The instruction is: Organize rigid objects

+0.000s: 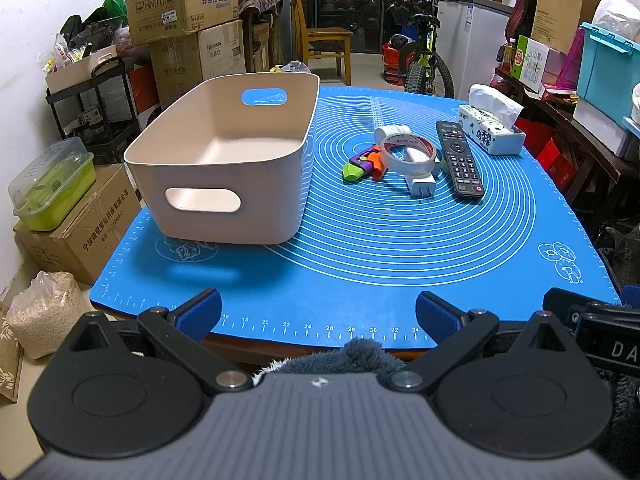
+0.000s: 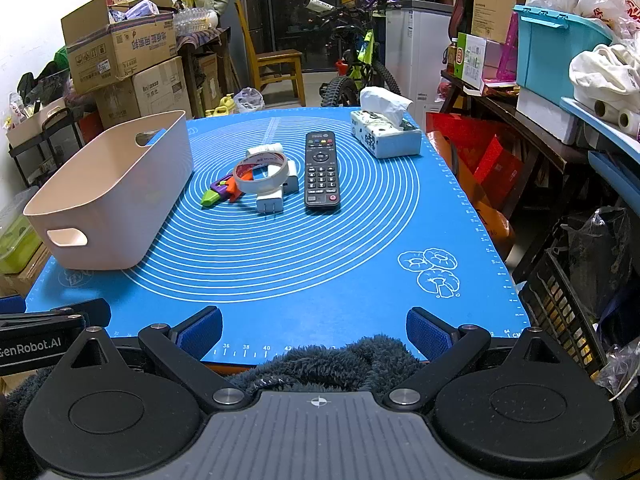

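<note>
We hold the left gripper (image 1: 318, 316) low and level, jaws wide apart, nothing between the blue pads (image 1: 199, 314). Right gripper (image 2: 314, 330) same: jaws spread, empty, just beside the left. A fuzzy sleeve (image 2: 340, 360) shows under each.

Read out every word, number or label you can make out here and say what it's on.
"GenRobot.AI": left gripper's body.
"DA", cut off: right gripper's body.
"36", "38", "40", "42": blue mat ruler edge.
"Invaxss", uncertain: cardboard box.
Tissue pack, remote, tape roll: print unreadable.
</note>
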`<state>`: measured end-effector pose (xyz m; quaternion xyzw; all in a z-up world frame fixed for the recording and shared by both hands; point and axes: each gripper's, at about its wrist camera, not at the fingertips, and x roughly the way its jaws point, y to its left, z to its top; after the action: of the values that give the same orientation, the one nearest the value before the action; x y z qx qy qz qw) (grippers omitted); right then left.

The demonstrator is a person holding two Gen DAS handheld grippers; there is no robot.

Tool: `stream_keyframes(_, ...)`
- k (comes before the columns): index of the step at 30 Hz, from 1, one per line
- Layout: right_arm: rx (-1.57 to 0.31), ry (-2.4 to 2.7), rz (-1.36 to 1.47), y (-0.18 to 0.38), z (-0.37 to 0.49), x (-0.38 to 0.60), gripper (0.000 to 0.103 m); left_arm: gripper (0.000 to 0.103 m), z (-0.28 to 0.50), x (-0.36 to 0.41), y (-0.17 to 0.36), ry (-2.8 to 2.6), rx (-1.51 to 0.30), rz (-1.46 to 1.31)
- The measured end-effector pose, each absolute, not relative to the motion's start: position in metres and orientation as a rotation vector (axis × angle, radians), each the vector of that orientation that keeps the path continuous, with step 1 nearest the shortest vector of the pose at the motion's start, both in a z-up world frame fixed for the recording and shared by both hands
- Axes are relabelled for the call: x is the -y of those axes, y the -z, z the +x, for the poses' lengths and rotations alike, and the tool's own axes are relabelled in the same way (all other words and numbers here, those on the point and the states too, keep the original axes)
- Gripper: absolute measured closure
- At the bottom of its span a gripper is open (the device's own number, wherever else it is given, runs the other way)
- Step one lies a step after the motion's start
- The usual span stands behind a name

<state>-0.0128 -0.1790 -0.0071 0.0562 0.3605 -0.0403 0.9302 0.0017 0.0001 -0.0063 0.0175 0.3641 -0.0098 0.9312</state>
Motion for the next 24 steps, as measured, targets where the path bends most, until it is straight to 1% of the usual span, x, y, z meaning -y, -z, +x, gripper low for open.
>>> stream_keyframes(14,-0.737,0.075,0.145,0.000,-0.010,0.183,0.005,0.001,0.007,-0.009,0.001,-0.010,-0.775,-0.013)
stream_keyframes(22,-0.695,0.034,0.104,-0.020,0.008,0.186,0.005,0.001,0.028,-0.036,-0.028,0.041,-0.726,-0.072)
stream_keyframes(24,-0.691,0.025,0.107,-0.025,0.020,0.187,0.006,0.001,0.037,-0.045,-0.036,0.037,-0.704,-0.074)
